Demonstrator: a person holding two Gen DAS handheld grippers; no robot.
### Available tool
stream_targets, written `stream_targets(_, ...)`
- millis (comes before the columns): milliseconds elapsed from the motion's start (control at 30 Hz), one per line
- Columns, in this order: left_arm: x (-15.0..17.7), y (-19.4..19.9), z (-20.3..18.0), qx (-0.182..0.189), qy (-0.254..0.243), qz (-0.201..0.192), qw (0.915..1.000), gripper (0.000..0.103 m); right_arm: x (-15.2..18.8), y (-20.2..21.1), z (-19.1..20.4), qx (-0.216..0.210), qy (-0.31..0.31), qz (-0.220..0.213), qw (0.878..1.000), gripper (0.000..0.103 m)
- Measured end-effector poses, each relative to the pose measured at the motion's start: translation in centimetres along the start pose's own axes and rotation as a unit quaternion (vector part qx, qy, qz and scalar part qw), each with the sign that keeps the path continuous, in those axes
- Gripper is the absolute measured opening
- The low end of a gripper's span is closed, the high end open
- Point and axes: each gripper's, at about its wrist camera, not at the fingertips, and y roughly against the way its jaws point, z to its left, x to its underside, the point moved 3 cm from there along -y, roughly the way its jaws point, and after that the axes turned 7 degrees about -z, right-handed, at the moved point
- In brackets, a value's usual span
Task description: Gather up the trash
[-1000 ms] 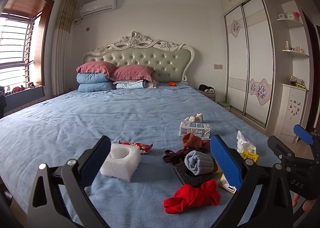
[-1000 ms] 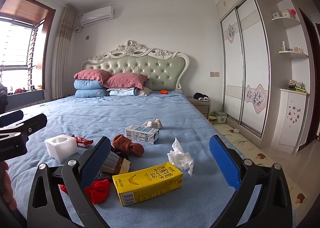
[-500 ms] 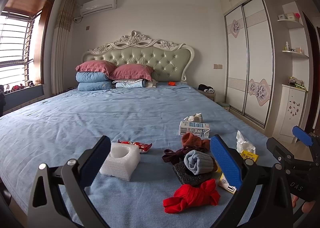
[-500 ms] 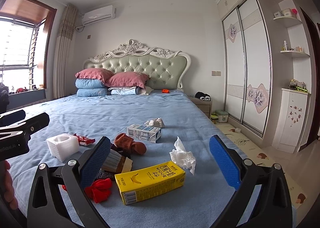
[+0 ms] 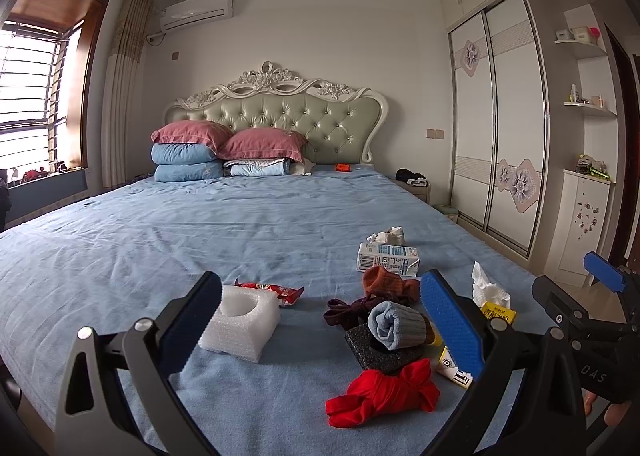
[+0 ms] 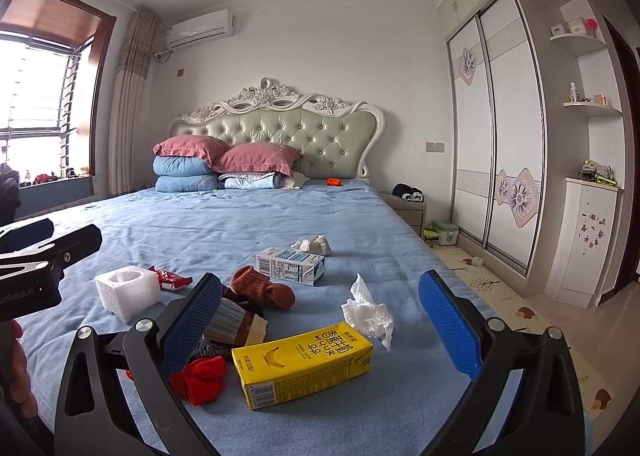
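Where pads gape — yellow carton (image 6: 303, 363) between right gripper (image 6: 320, 328)

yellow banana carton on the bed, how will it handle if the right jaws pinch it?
The yellow banana carton lies flat on its broad side, so it probably won't roll. Its walls look undented, so likely fairly stiff, though an empty one may buckle. The printed surface looks smooth, possibly slippery.
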Motion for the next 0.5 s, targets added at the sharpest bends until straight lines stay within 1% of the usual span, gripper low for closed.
stream_targets(367,0.28,-0.01,-0.4,0.004,-0.001,0.004,1.0,0.099,0.2,0.27,0.13,-0.005,0.003,0.004,1.0,0.095)
stream_targets(500,0.35,-0.09,0.0,0.006,0.002,0.006,1.0,0.099,0.25,0.39,0.01,-0.003,0.002,0.004,1.0,0.095)
